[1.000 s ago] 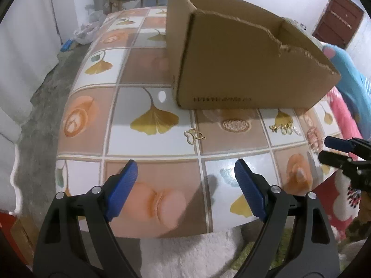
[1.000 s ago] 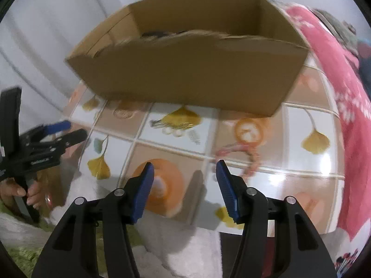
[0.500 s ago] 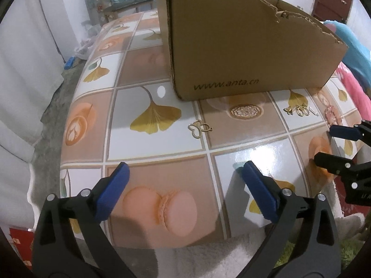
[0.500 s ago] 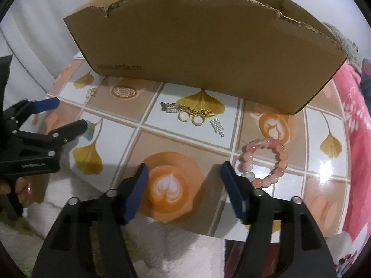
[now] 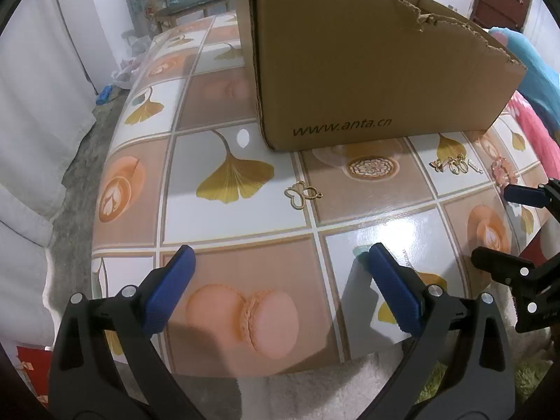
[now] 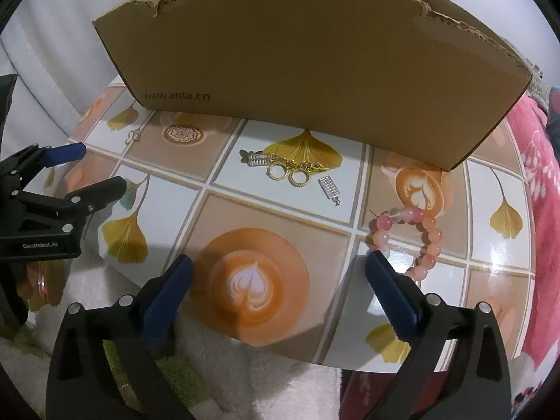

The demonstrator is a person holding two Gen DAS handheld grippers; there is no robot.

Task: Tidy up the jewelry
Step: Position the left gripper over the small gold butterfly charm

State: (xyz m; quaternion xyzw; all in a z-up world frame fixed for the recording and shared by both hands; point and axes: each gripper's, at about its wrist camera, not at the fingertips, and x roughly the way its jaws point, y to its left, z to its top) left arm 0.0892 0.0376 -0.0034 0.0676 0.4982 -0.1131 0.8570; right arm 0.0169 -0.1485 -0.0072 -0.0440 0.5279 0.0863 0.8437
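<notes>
Two empty grippers, right gripper (image 6: 278, 280) opening, above bracelet (image 6: 406, 234).

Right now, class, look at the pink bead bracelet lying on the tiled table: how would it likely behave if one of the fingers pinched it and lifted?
The pink bead bracelet is a loop of separate round beads, so it would probably sag rather than stay stiff. The beads look smooth and glossy, so they might slip.

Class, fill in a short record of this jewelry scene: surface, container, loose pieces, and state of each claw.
surface: patterned table
container: cardboard box, standing on the table
loose pieces: pink bead bracelet, gold rings with chain, silver charm, butterfly pendant
left claw: open, empty
right claw: opening, nothing between its fingers
</notes>
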